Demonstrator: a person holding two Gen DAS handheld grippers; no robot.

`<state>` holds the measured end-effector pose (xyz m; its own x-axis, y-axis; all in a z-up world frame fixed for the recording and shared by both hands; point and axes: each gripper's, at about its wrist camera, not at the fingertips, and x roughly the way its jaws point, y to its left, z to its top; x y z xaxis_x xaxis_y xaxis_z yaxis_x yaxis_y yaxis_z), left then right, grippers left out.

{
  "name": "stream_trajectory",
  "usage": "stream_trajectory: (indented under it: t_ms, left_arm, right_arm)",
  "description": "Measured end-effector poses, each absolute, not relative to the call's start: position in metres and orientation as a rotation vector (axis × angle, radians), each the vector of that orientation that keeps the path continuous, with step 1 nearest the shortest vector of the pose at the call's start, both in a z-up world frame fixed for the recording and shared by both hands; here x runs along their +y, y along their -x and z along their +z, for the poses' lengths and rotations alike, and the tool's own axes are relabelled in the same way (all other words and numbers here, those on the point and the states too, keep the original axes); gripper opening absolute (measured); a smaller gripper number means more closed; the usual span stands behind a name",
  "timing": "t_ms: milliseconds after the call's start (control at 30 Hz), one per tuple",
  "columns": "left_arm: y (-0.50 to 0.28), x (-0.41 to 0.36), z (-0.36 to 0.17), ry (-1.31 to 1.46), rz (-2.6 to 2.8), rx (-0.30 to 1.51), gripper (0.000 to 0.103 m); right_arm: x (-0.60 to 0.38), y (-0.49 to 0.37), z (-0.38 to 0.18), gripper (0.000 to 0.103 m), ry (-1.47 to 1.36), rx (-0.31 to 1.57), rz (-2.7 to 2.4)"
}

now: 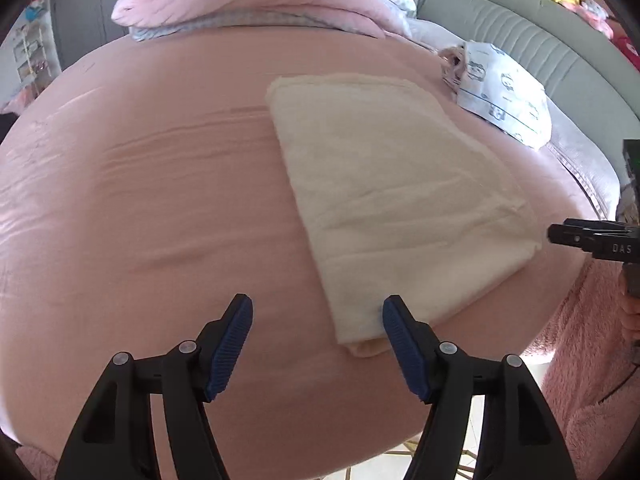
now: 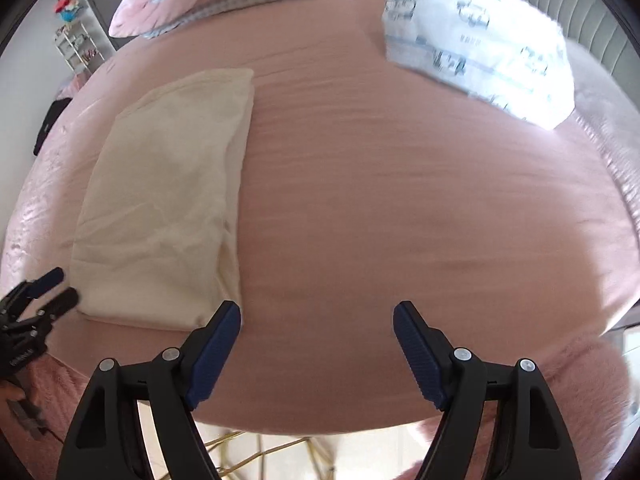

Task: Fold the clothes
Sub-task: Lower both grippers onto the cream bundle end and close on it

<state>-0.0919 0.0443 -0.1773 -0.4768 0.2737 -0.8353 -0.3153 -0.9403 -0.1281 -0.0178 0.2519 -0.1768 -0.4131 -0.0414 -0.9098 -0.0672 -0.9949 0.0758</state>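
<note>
A folded cream garment [image 1: 396, 196] lies on the pink bed [image 1: 160, 200], long axis running away from the person, its near corner touching the left gripper [image 1: 316, 320], whose fingers are spread and empty, while the right gripper [image 2: 316, 320], also spread and empty, hovers just beside its right edge.

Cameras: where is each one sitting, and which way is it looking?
Left wrist view: sits on the left tool, looking down along its open fingers at the folded cream cloth on the pink bed; the right tool shows at the right edge.
Right wrist view: sits on the right tool, looking down at the bed, with a white printed bag further off; the left tool shows at the left edge.
Both share the cloth, bed and bag.
</note>
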Motion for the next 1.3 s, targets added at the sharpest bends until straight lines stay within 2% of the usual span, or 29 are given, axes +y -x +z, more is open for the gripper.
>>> stream_trajectory:
  t_ms: [67,167,300,400,467,533,567,600,633,700,800,900,967,1100,1300]
  left_arm:
    - [0.105,0.040,-0.170,1.302,2.474,0.028,0.066]
    - [0.135,0.052,-0.160,1.224,2.483,-0.029,0.066]
    - [0.180,0.081,-0.154,1.176,2.452,0.035,0.066]
    - [0.205,0.102,-0.169,1.181,2.422,0.070,0.066]
    - [0.216,0.112,-0.186,1.197,2.424,0.083,0.068]
    - [0.215,0.099,-0.195,1.197,2.429,0.008,0.070]
    - [0.213,0.091,-0.199,1.195,2.431,-0.033,0.072]
    - [0.212,0.083,-0.200,1.214,2.438,-0.058,0.084]
    - [0.211,0.071,-0.202,1.249,2.430,-0.098,0.087]
    - [0.209,0.054,-0.201,1.271,2.439,-0.169,0.087]
    - [0.203,0.042,-0.188,1.231,2.469,-0.216,0.085]
    - [0.209,0.062,-0.170,1.150,2.431,-0.218,0.085]
    - [0.219,0.073,-0.173,1.212,2.410,-0.210,0.085]
    - [0.224,0.080,-0.185,1.349,2.381,-0.258,0.085]
    - [0.205,0.051,-0.204,1.420,2.399,-0.369,0.087]
  right_arm:
    - [0.253,0.019,-0.160,0.078,1.612,0.068,2.700]
    - [0.247,0.043,-0.148,0.078,1.564,0.095,2.785]
    - [0.224,0.088,-0.150,0.078,1.565,0.077,2.830]
    - [0.199,0.115,-0.161,0.078,1.615,0.034,2.897]
    - [0.181,0.129,-0.175,0.078,1.646,-0.066,2.919]
    - [0.178,0.141,-0.196,0.078,1.712,-0.116,2.863]
    - [0.188,0.144,-0.202,0.078,1.752,-0.007,2.870]
    - [0.201,0.145,-0.206,0.078,1.785,0.123,2.868]
    - [0.214,0.145,-0.209,0.079,1.814,0.247,2.861]
    - [0.233,0.141,-0.212,0.079,1.840,0.351,2.867]
    - [0.242,0.134,-0.201,0.079,1.834,0.326,2.884]
    - [0.245,0.136,-0.180,0.079,1.712,0.361,2.918]
    - [0.242,0.145,-0.170,0.080,1.645,0.400,2.920]
    - [0.231,0.173,-0.192,0.080,1.805,0.390,2.742]
    - [0.253,0.153,-0.214,0.080,1.808,0.623,2.718]
